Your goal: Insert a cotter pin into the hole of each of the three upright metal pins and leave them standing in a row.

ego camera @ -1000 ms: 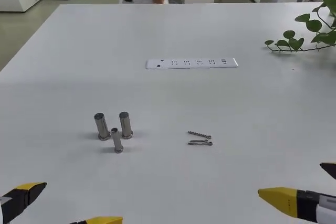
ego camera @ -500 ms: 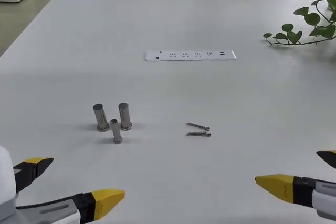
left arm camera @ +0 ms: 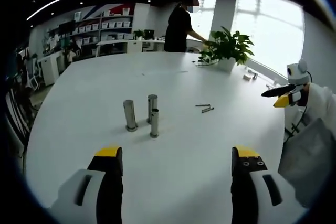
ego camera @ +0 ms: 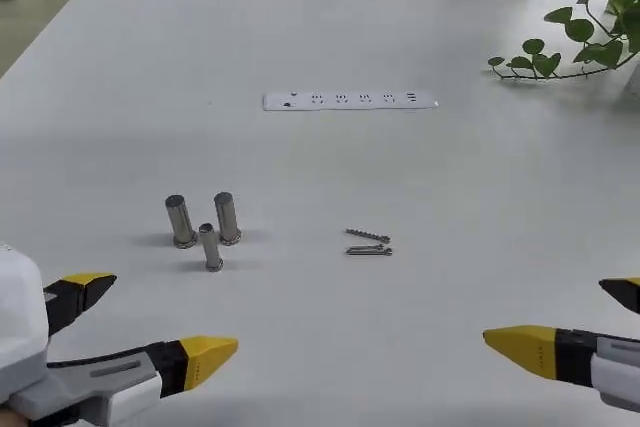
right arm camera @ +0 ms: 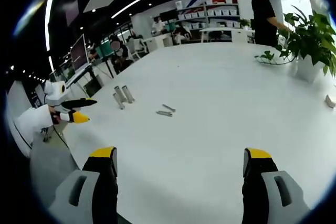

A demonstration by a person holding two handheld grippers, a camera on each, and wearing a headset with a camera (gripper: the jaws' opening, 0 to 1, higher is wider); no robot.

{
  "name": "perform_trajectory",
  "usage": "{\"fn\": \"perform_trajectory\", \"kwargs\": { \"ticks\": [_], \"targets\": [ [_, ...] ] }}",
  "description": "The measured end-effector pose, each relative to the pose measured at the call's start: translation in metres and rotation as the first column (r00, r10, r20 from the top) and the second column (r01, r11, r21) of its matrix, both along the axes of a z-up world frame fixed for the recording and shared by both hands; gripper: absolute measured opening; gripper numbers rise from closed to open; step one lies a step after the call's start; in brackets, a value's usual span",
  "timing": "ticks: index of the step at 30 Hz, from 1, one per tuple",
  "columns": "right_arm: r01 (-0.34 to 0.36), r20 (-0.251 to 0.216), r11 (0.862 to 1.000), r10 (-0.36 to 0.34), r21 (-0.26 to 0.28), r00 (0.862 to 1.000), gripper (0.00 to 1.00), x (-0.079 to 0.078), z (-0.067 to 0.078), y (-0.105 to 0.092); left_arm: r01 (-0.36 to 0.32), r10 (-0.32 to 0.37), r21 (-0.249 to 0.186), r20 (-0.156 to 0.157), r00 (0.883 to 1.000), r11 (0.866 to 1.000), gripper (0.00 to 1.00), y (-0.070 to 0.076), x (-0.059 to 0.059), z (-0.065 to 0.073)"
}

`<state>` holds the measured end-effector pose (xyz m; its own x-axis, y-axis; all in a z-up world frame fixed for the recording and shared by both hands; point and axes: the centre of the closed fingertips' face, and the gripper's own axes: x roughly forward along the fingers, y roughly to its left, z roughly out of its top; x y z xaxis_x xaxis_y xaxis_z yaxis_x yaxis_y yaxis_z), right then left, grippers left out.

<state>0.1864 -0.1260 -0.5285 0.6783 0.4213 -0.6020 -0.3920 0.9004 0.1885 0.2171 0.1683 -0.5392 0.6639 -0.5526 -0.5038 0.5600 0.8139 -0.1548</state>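
A wide white surface (ego camera: 470, 177) spreads across the head view. A leafy green plant (ego camera: 590, 17) trails over its far right corner. In the left gripper view a person (left arm camera: 178, 30) in dark clothes stands at the far edge, next to the plant. A white power strip (ego camera: 350, 100) lies flat toward the far side, roughly in the middle.

At the near edge, the left hand-held gripper (ego camera: 150, 319) hovers above the surface with its yellow-tipped jaws spread wide and nothing between them. The right hand-held gripper (ego camera: 548, 312) is likewise wide apart and empty, well away from the left one.

The three metal pins (ego camera: 209, 245) stand upright in a tight cluster left of centre, two taller ones side by side behind and a shorter, thinner one in front between them. To their right, well apart from them, two cotter pins (ego camera: 369, 250) lie flat on the surface, just beside each other.
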Motion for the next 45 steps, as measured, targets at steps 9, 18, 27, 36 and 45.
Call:
{"fn": "perform_trajectory", "kwargs": {
  "ticks": [9, 18, 27, 36, 45],
  "targets": [
    [0.005, -0.005, 1.0, -0.005, -0.007, 1.0, 0.98, -0.003, 0.0, -0.002, 0.026, -0.026, 0.005, 0.048, 0.999, 1.0, 0.74, -0.004, 0.023, 0.007],
    [0.017, -0.009, 1.0, -0.017, -0.014, 1.0, 0.97, -0.005, -0.002, -0.003, 0.067, -0.067, 0.005, 0.073, 0.995, 0.998, 0.62, -0.007, 0.042, 0.01],
    [0.009, -0.016, 1.0, -0.009, -0.015, 1.0, 0.97, -0.007, -0.005, 0.003, 0.188, -0.192, 0.075, 0.06, 0.98, 0.979, 0.45, -0.012, 0.058, -0.002],
    [0.003, -0.023, 1.0, -0.003, -0.018, 1.0, 0.97, -0.01, -0.006, 0.003, 0.22, -0.228, 0.117, 0.055, 0.972, 0.968, 0.36, -0.021, 0.076, -0.01],
    [0.01, -0.032, 1.0, -0.011, -0.028, 0.999, 0.97, -0.012, -0.009, 0.002, 0.217, -0.223, 0.129, 0.036, 0.974, 0.968, 0.21, -0.02, 0.086, -0.024]
  ]
}}
